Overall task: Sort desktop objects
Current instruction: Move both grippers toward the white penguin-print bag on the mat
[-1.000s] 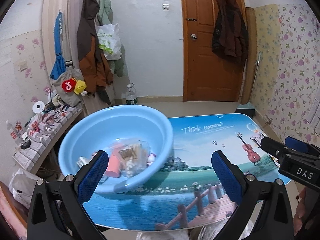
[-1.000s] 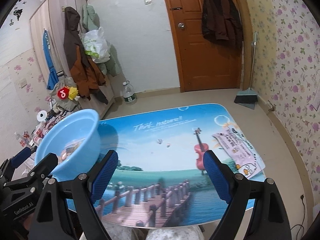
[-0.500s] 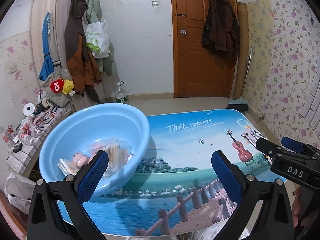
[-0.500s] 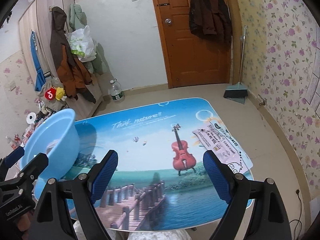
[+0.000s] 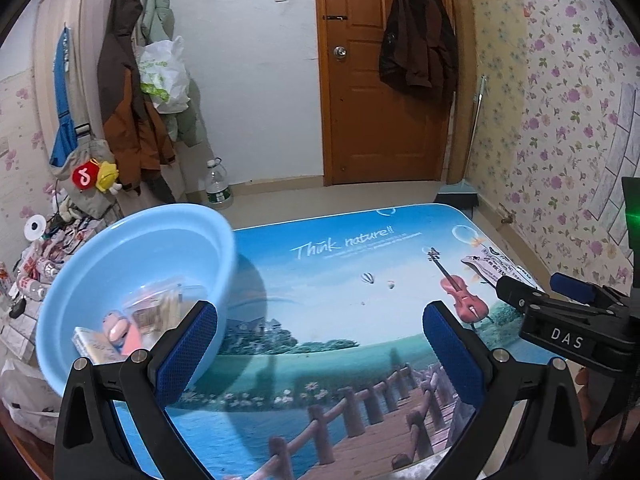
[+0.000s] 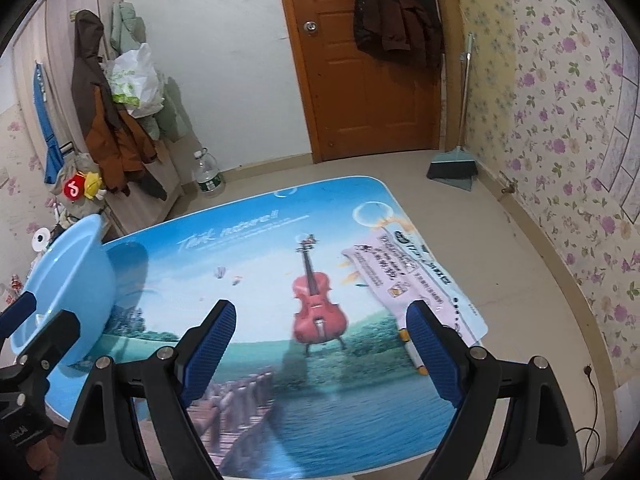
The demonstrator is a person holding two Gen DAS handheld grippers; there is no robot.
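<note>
The blue basin holds the desktop objects I am to sort: a clear plastic packet, a small pink figure and a pale card or box lie heaped in its bottom, so nothing has been laid out yet. It sits at the left edge of the worktop, tipped toward me, and I cannot tell whether it rests flat or is propped. My left tongs hang above the near edge with the blue pads wide apart and nothing between them, the left pad just in front of the basin's rim. My right tongs are likewise spread and empty, aimed down at the printed violin on the worktop. A printed paper slip lies on the right side, and a marker pen peeks out beside my right pad. I judge the bare middle of the worktop is kept free as the sorting ground, and both tongs are held wide so that either can reach for a first item.
</note>
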